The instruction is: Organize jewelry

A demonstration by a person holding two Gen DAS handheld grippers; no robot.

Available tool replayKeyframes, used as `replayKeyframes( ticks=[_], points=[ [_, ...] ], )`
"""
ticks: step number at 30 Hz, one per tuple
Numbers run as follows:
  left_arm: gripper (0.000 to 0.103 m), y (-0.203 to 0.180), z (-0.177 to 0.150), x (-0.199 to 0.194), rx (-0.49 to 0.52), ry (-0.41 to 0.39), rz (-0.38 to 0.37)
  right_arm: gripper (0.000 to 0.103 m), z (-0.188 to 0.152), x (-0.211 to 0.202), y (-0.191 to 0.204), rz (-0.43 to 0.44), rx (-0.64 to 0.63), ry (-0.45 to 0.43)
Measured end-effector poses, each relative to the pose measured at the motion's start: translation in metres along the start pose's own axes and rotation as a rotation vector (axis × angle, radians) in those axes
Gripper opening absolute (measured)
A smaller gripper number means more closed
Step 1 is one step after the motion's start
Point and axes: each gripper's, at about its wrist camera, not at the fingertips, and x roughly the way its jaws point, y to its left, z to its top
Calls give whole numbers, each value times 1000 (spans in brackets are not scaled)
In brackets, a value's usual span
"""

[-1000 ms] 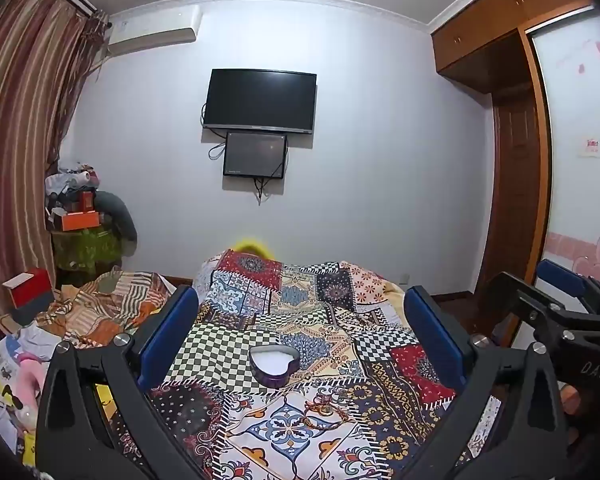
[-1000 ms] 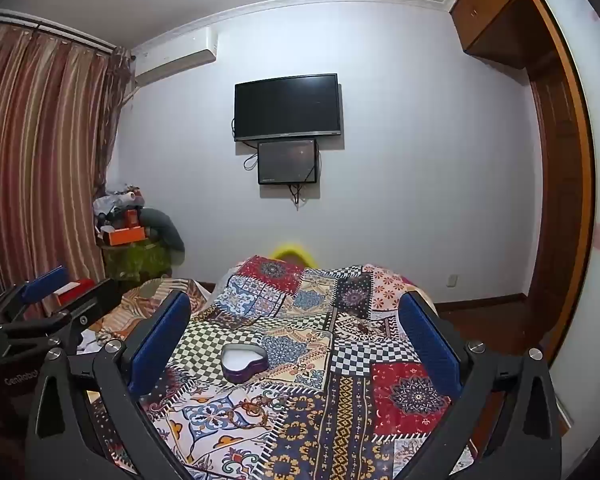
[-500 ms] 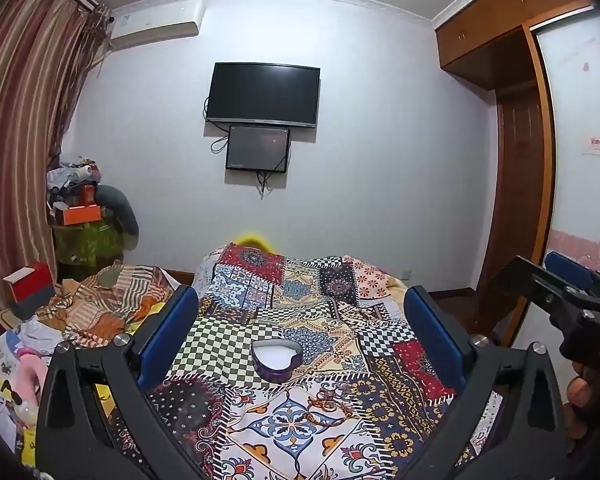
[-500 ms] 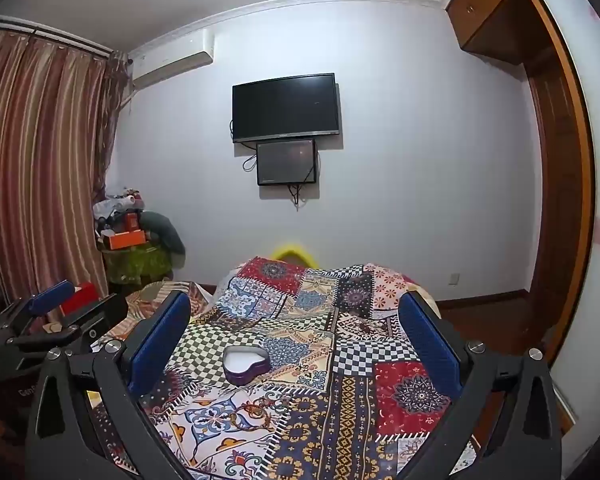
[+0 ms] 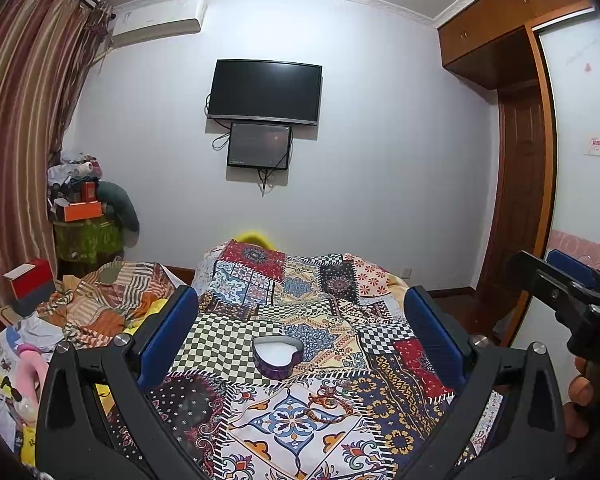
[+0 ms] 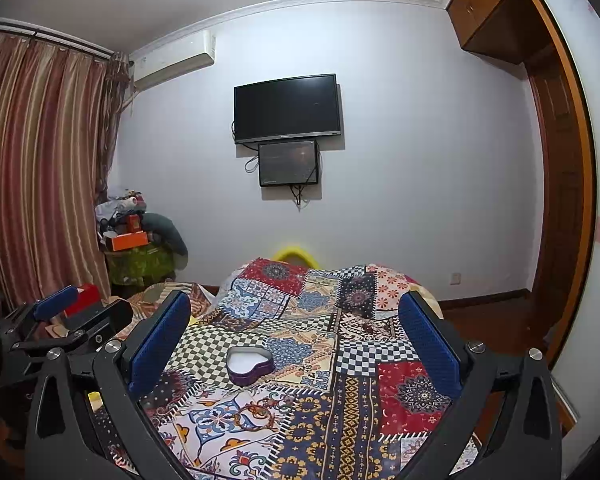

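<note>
A purple heart-shaped tin (image 5: 277,355) with a white inside lies open on the patchwork bedspread (image 5: 340,412); it also shows in the right wrist view (image 6: 249,364). A brown bead bracelet (image 5: 327,400) lies on the cloth just in front of the tin, also in the right wrist view (image 6: 256,414). My left gripper (image 5: 302,336) is open and empty above the cloth, the tin between its fingers in view. My right gripper (image 6: 294,340) is open and empty, to the right of the left one.
A pile of striped bedding (image 5: 108,300) and clutter (image 5: 12,364) lies to the left of the bed. A stand with boxes (image 5: 86,224) is by the curtain. A TV (image 5: 265,92) hangs on the far wall. A wooden wardrobe and door (image 5: 520,200) are at the right.
Both grippers have tilted slightly downward and shifted a little; the tin and bracelet lie where they were. Both grippers stay open.
</note>
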Motion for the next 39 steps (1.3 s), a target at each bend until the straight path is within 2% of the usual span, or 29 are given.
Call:
replayKeyframes(
  ticks=[39],
  points=[
    [103, -3, -2, 4, 0, 27, -6, 103, -9, 8, -4, 18, 17, 12]
  ],
)
